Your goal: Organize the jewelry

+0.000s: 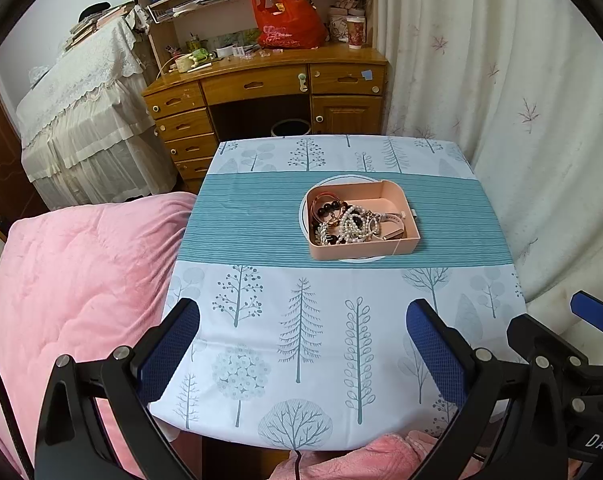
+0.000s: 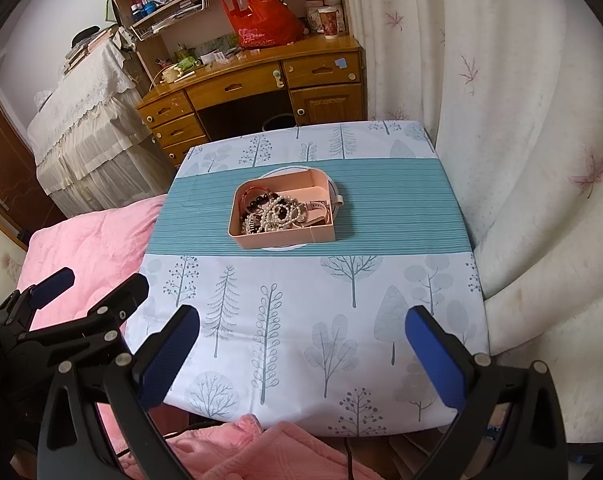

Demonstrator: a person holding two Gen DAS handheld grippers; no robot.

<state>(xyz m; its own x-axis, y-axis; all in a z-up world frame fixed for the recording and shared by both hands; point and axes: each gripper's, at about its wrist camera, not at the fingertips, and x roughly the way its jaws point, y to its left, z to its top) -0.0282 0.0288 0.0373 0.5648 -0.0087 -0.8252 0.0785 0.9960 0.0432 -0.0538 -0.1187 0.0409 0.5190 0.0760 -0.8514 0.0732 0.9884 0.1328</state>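
Note:
A pink box [image 1: 397,246] [image 2: 321,236] sits on a white round plate [image 1: 343,179] [image 2: 285,170] in the teal band of the table. Tangled jewelry [image 1: 351,222] [image 2: 275,214] fills it: pearl strands, dark bead bracelets, a red bangle, a watch strap. My left gripper [image 1: 303,350] hovers open over the table's near edge, well short of the box and holding nothing. My right gripper [image 2: 301,354] is likewise open and empty at the near edge. Each gripper shows at the side of the other's view.
The small table wears a tree-print cloth [image 1: 301,320] [image 2: 301,300]. A pink quilt [image 1: 73,280] [image 2: 85,236] lies left, a white curtain [image 1: 521,120] [image 2: 521,160] right. Behind stands a wooden desk [image 1: 261,88] [image 2: 241,84] with a red bag [image 1: 287,20] [image 2: 261,20].

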